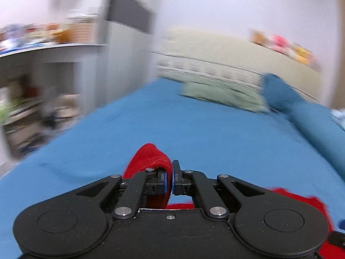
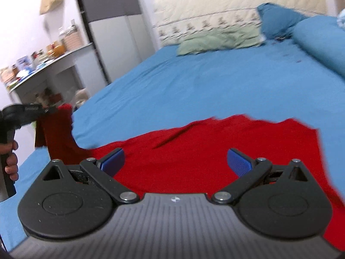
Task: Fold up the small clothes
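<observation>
Blue bed (image 2: 194,82); left gripper (image 1: 169,178) pinching red garment (image 2: 204,149).

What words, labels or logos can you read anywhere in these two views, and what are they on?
None can be read.
Raised lettering on the left claw body: too blurred to read.
Small white emblem on the right claw housing: a symbol, not text.
Printed packages on the shelf: blurred, unreadable.
Red garment: no print visible.

Blue-sheeted bed (image 2: 194,82) ahead of fingers; cream headboard (image 2: 237,0) beyond; cluttered shelf (image 2: 49,58), grey wardrobe (image 2: 116,21) left.
</observation>
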The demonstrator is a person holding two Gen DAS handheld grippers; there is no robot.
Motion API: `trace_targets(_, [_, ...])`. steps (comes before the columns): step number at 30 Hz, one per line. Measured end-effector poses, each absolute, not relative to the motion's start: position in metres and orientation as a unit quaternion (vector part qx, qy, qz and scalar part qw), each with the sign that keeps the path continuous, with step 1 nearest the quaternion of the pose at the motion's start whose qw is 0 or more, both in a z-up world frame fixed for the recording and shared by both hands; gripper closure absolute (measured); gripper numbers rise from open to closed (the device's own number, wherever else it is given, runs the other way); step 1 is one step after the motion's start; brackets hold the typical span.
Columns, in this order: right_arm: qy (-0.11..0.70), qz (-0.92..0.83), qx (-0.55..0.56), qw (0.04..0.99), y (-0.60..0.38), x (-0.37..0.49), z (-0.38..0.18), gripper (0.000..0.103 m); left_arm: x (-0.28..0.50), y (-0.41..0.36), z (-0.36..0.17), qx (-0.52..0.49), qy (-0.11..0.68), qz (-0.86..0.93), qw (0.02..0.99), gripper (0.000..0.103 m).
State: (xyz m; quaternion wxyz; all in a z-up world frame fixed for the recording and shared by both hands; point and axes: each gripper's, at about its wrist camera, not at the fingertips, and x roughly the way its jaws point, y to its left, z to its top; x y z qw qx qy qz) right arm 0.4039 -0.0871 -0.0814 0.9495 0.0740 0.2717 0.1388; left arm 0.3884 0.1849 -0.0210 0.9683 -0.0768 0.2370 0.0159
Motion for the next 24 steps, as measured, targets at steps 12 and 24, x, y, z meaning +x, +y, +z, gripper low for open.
trace_targets(12, [0.317, 0.064, 0.046, 0.945, -0.197, 0.391, -0.095, 0.0, 0.433, -0.028, -0.156, -0.014, 0.427, -0.099, 0.899, 0.099])
trace_targets(24, [0.321, 0.11, 0.018, 0.941, -0.186, 0.409, -0.091, 0.0, 0.366, 0.031, -0.114, 0.015, 0.358, -0.088, 0.929, 0.029])
